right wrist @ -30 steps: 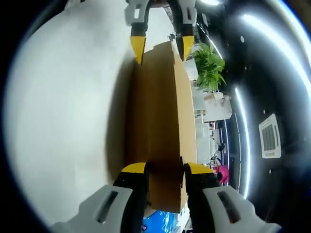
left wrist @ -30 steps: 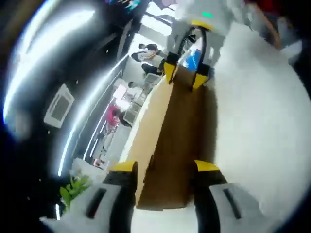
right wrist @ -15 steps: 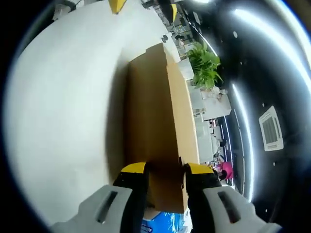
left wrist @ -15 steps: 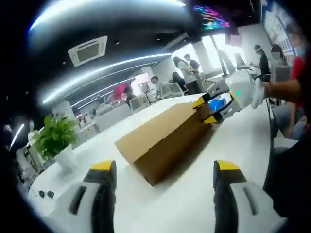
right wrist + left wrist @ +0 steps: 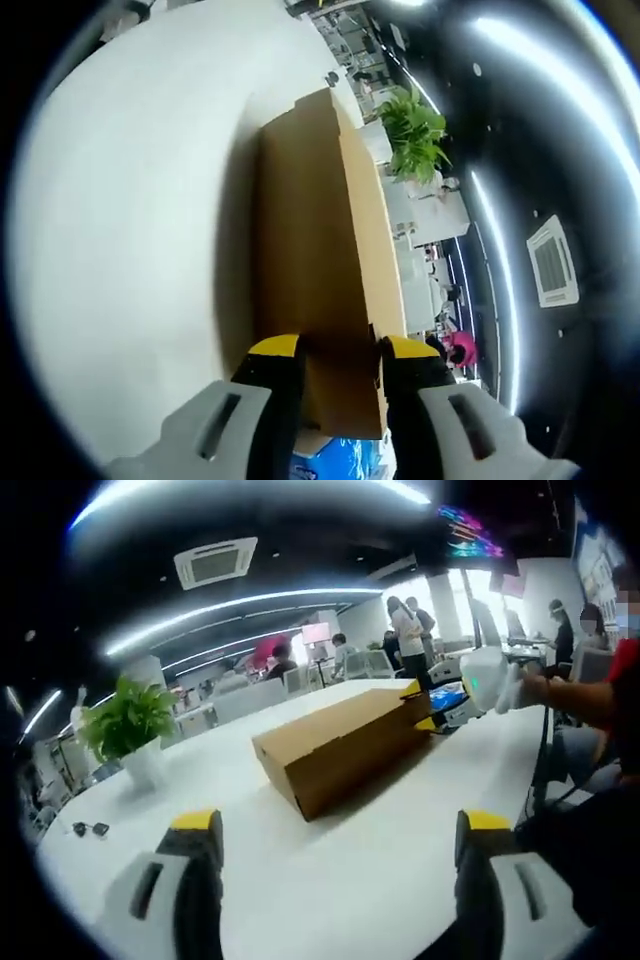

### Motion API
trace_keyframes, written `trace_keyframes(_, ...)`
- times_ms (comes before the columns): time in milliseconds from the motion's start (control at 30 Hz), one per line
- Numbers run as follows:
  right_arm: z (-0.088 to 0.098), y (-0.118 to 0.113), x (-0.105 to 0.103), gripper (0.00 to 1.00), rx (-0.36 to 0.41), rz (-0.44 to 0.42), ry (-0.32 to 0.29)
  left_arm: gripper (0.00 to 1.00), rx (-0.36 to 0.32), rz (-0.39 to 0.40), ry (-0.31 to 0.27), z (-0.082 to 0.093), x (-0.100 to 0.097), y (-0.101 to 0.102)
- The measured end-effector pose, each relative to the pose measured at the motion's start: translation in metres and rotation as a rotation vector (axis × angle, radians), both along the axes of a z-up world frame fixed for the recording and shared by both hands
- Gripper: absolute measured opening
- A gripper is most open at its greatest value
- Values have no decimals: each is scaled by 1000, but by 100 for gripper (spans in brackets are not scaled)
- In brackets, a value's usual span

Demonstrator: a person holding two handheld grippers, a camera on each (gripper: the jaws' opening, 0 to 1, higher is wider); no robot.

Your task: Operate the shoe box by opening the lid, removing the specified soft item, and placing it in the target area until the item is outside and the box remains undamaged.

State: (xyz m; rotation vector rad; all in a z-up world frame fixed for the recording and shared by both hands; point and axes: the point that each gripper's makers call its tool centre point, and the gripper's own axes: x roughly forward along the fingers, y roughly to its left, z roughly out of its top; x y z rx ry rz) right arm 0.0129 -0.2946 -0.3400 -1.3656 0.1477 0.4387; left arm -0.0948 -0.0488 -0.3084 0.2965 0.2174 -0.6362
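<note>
In the right gripper view we see our right gripper (image 5: 338,352) with its yellow-tipped fingers (image 5: 274,348) pinched on the near end of a brown cardboard shoe box (image 5: 305,250), one finger on each side of that end. The closed box runs away from us along a white bench (image 5: 130,220). Past the box's far end we see a green potted plant (image 5: 415,130) on the bench, with a small dark object (image 5: 331,78) near it that we cannot identify.

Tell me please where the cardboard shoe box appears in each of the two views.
Left gripper view: the cardboard shoe box lies centre, on the white table.
Right gripper view: the box runs up the centre from the right gripper.
Shared landmark: the potted plant.
</note>
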Motion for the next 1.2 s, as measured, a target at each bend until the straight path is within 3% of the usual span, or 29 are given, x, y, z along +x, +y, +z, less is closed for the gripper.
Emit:
trace_keyframes(67,0,1,-1,31,8,6,4,99,-14,1,-7,2,-5,-1)
trace_keyframes(133,0,3,-4,31,94,-4,34,99,-21,2,-12,5,-7,-2)
trace_keyframes(333,7,3,-44,62,502,-77,229,99,-47,-5,-9,15,-19,-2)
trace_keyframes(500,27,-6,-89,81,772,-143,330,99,-60,-2,-6,24,-29,2)
trace_keyframes(600,35,-22,-120,83,923,-188,377,99,-64,10,-11,31,-35,7)
trace_keyframes(700,45,-40,-147,86,983,-240,384,99,-65,18,-7,32,-42,10)
trace_keyframes(767,51,-52,-167,88,984,-269,401,99,-68,16,-6,36,-49,12)
trace_keyframes(833,60,-59,-185,88,1049,-290,404,99,-91,9,12,38,-57,11)
trace_keyframes(967,65,-63,-216,88,1130,-286,427,99,-123,-7,19,41,-73,9)
trace_keyframes(1067,59,-66,-228,87,1133,-298,414,99,-103,1,11,40,-80,10)
trace_keyframes(1200,53,-69,-230,87,1136,-319,401,99,-104,15,1,48,-87,21)
